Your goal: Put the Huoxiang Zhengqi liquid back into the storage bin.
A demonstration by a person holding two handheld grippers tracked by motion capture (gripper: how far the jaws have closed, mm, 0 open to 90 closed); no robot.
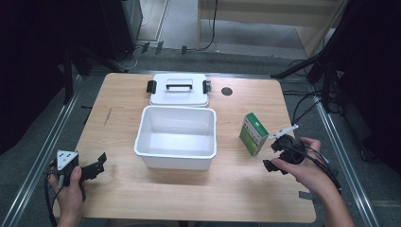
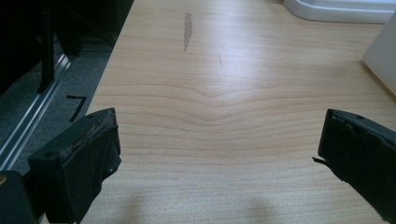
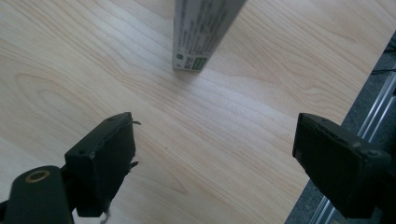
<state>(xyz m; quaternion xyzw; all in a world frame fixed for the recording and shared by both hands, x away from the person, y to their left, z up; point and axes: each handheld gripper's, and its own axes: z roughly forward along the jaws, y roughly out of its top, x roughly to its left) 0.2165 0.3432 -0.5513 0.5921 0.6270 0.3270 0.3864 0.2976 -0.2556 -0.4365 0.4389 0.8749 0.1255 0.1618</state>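
A green and white carton (image 1: 253, 134) stands upright on the wooden table (image 1: 118, 99), right of an open white plastic bin (image 1: 176, 136). The bin's lid (image 1: 179, 89), with black clips and a handle, lies flat behind it. My right gripper (image 1: 273, 152) is open just right of the carton, held near the table's right side. In the right gripper view the carton (image 3: 201, 32) stands ahead of the wide-apart jaws. My left gripper (image 1: 97, 164) rests open at the front left corner, nothing between its jaws, pointing toward the bin's corner (image 2: 380, 58).
A dark round spot (image 1: 227, 91) marks the tabletop at the back right. A grey scuff (image 2: 187, 29) lies on the wood at the left. Metal rails (image 1: 40, 156) run along both table sides. Cables (image 1: 307, 106) trail off the right edge.
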